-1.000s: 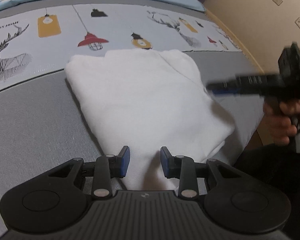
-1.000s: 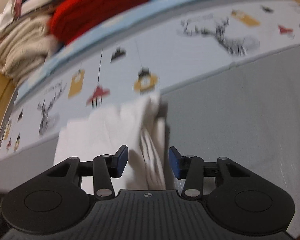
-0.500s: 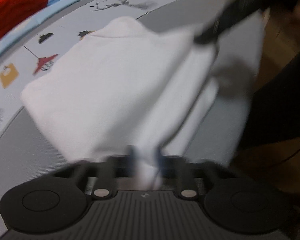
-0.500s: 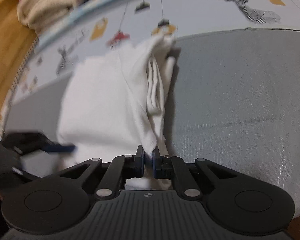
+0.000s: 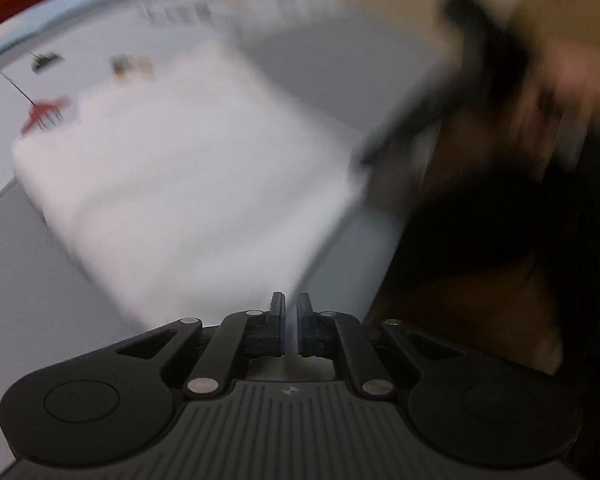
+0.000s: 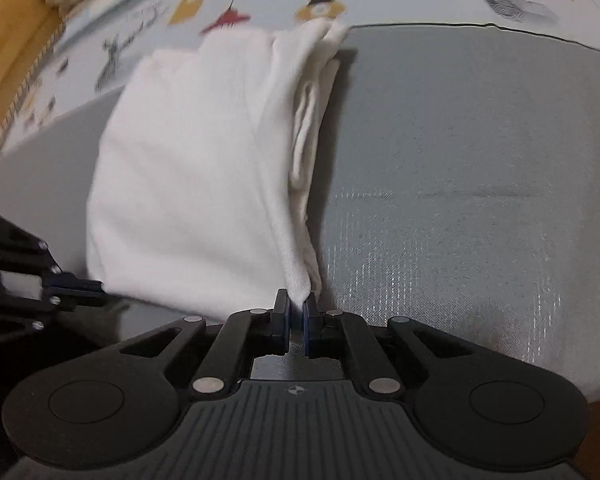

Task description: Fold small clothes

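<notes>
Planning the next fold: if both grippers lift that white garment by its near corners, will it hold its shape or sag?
The white garment will likely sag: its soft, loose layers already gape along the right edge. It looks light, since the right gripper pinches only a thin corner. The fleecy surface probably resists slipping. The left gripper view is too blurred to confirm its hold.

A folded white garment (image 6: 196,168) is being shown lying on a grey bedcover (image 6: 460,152), running from the lower centre of the frame toward the upper centre. Its near right corner is being pinched between the closed jaws of the right gripper (image 6: 296,308) at the bottom centre. Layered edges are being seen along the garment's right side. At the lower left, the left gripper (image 6: 76,286) is being held at the garment's near left corner; its grip cannot be judged.
</notes>
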The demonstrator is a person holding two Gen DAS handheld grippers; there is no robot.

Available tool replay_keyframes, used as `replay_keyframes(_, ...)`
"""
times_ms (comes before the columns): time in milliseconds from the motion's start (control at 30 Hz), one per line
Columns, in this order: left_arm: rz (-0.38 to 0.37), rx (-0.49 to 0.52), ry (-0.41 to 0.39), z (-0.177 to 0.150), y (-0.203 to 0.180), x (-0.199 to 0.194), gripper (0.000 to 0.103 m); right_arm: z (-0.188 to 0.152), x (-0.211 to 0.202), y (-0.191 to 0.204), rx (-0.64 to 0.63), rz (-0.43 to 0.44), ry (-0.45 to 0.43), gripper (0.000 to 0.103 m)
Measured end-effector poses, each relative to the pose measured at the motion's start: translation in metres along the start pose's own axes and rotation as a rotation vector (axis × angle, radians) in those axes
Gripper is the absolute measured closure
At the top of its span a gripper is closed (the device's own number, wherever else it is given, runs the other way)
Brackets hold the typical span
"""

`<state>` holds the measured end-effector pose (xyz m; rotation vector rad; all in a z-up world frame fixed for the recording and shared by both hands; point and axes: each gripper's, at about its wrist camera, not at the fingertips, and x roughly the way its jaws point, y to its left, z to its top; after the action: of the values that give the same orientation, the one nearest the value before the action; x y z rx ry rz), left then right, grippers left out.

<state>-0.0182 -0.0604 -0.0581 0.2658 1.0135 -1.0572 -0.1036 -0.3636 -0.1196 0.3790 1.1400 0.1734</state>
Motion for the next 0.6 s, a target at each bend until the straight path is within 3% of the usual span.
replay_keyframes(67,-0.038,-0.123,-0.104,0.008,0.020,-0.017,0.096,0.003,0.002,-0.002,0.024,-0.009,0.005,0.098)
replay_keyframes(100,-0.023,-0.158,-0.107,0.009,0.028,-0.017,0.096,0.005,0.003,-0.002,0.032,-0.015,0.006,0.098)
replay_keyframes(167,0.065,-0.139,0.004,0.004,0.034,0.003,0.096,0.005,0.006,0.001,0.023,-0.031,0.012,0.098)
replay_keyframes(233,0.186,-0.069,0.220,-0.010,0.033,0.042,0.097,0.005,0.008,0.003,0.011,-0.040,0.018,0.098)
replay_keyframes(267,0.210,-0.018,0.246,-0.016,0.029,0.049,0.097,0.005,0.009,0.001,0.012,-0.040,0.017,0.098)
replay_keyframes(300,0.206,0.005,0.234,-0.012,0.025,0.045,0.096,0.006,0.008,0.000,0.017,-0.036,0.012,0.096)
replay_keyframes(367,0.157,-0.062,0.171,-0.004,0.032,0.027,0.089,0.013,0.004,-0.004,0.038,-0.014,-0.025,0.088)
replay_keyframes(433,0.146,-0.126,0.093,0.005,0.044,0.007,0.085,0.015,-0.013,-0.005,0.065,0.027,-0.127,0.068)
replay_keyframes(467,0.139,-0.104,0.070,0.008,0.051,-0.002,0.079,0.016,-0.024,-0.007,0.084,0.058,-0.201,0.063)
replay_keyframes(533,0.167,-0.193,0.005,0.015,0.068,-0.012,0.078,0.020,-0.038,-0.013,0.149,0.104,-0.331,0.059)
replay_keyframes(600,0.214,-0.297,-0.037,0.024,0.085,-0.016,0.076,0.028,-0.036,-0.019,0.218,0.087,-0.385,0.059)
